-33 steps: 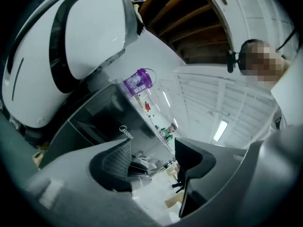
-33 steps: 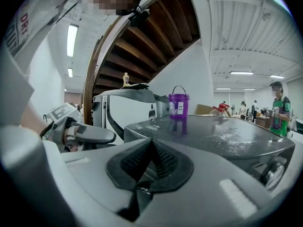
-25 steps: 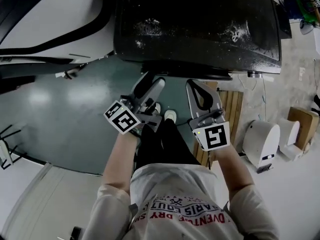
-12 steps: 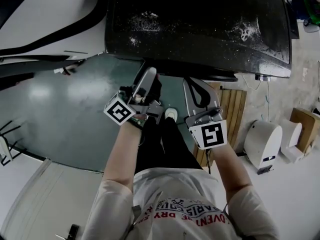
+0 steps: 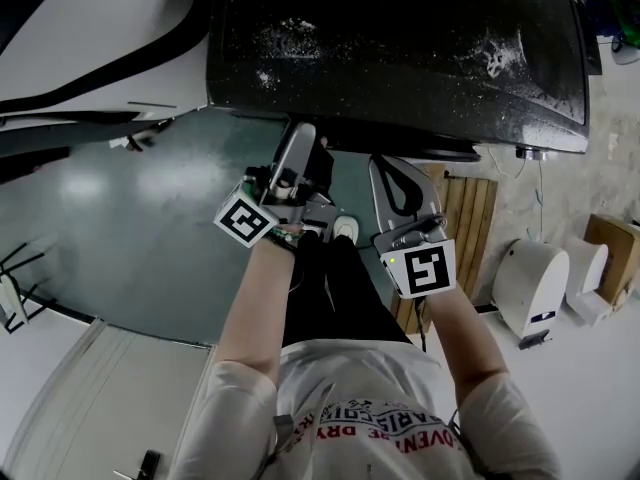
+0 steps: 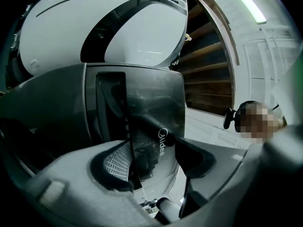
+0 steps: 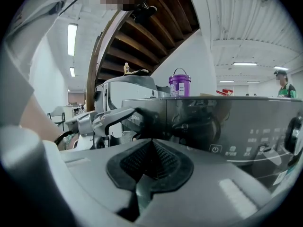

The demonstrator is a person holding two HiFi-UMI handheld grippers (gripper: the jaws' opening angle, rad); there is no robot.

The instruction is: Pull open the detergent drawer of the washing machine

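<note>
At the front edge of the black-topped washing machine [image 5: 400,58], both bare forearms reach forward from the person's chest. Here the left forearm [image 5: 255,308] angles toward the machine's left front corner. Its left tool [image 5: 308,148] is rolled onto its side and tilted slightly up, with the marker cube [image 5: 247,220] facing the camera. By contrast the right forearm [image 5: 455,333] runs straighter. Its right tool [image 5: 388,168] is just beside the left one, a bit back from the front panel, touching nothing.

Containers: a purple lidded plastic tub [image 7: 180,85] stands upright on the machine top, contents not visible. A brown cardboard box [image 5: 610,243] sits on the floor at right, well apart, inside not visible. Some white specks [image 5: 285,43] are scattered on the machine top.

On the left tool, the jaws are spread wide and have just been closing a little. The dark glossy detergent drawer [image 6: 156,108], Midea logo on its face, sits at the left end of the front panel and stands between the jaws. The ribbed pads [image 6: 116,162] are right by its edges; an actual press is not clear. The drawer looks flush with the panel in the right gripper view, not pulled out.

On the right tool, the jaws are pressed together, the black ribbed pads [image 7: 163,157] meeting, nothing pinched. It points at the control panel [image 7: 236,136] with the power symbol, apart from it.
</note>
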